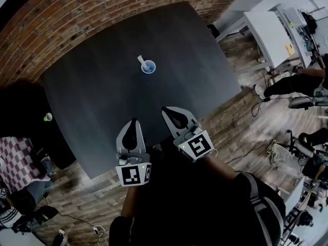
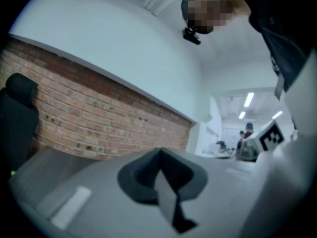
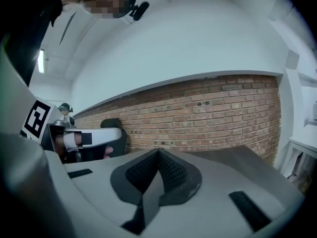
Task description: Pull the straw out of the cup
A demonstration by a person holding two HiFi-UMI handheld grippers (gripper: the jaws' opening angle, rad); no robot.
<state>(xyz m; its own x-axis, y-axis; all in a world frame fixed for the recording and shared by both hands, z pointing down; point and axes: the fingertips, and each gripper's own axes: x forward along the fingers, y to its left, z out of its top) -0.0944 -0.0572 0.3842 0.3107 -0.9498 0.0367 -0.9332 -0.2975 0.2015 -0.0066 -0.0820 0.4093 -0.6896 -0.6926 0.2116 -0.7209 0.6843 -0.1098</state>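
Note:
A small blue cup (image 1: pixel 148 67) stands on the dark table (image 1: pixel 102 101), toward its far side, with a white straw (image 1: pixel 141 60) leaning out to the upper left. My left gripper (image 1: pixel 132 125) and right gripper (image 1: pixel 172 114) hover side by side over the table's near edge, well short of the cup. Both are shut with nothing between the jaws. The left gripper view shows its closed jaws (image 2: pixel 159 158) tilted up at a brick wall; the right gripper view shows its closed jaws (image 3: pixel 158 157) the same way. The cup appears in neither gripper view.
A brick wall (image 1: pixel 77 14) runs behind the table. A black chair (image 1: pixel 31 122) stands at the table's left, with a small green object (image 1: pixel 48 117) on it. White desks (image 1: pixel 271 35) and a seated person (image 1: pixel 294 83) are at the right. Cables lie on the wooden floor.

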